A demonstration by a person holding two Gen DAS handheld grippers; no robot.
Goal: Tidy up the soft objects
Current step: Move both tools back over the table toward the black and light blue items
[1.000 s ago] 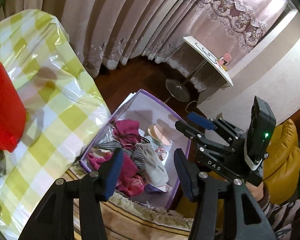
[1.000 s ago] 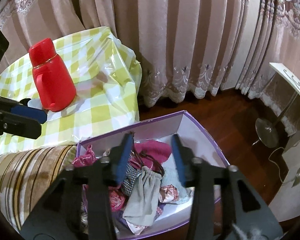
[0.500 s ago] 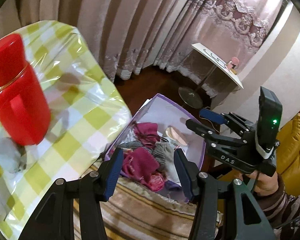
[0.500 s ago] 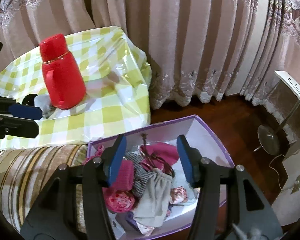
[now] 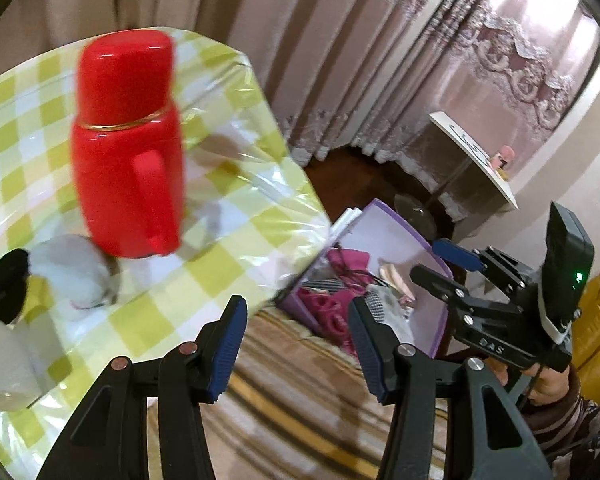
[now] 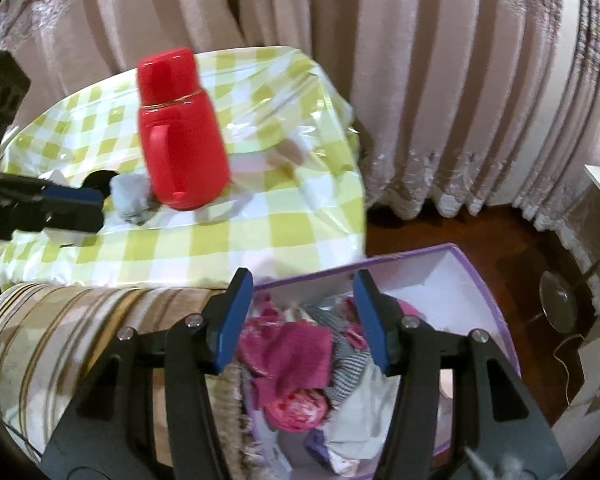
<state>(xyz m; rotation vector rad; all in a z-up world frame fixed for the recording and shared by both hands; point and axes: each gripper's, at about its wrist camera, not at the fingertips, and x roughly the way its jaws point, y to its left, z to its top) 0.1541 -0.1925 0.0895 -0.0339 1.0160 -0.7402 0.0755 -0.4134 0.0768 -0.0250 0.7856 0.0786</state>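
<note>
Both grippers have swung from the purple-edged cardboard box (image 6: 472, 276) toward the checked table.
Left gripper (image 5: 296, 344) and right gripper (image 6: 304, 320) hang half-open, empty; red plastic thermos (image 5: 128, 148) ahead-left, table edge (image 5: 300, 264) near.

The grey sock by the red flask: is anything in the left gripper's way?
Nothing visible blocks it. The left gripper, empty, looks across bare checked cloth at the grey sock. The red flask stands right behind the sock, touching it.

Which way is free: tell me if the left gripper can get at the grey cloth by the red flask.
Probably yes: the left gripper is open, empty, and the grey cloth lies uncovered, though touching the red flask.
</note>
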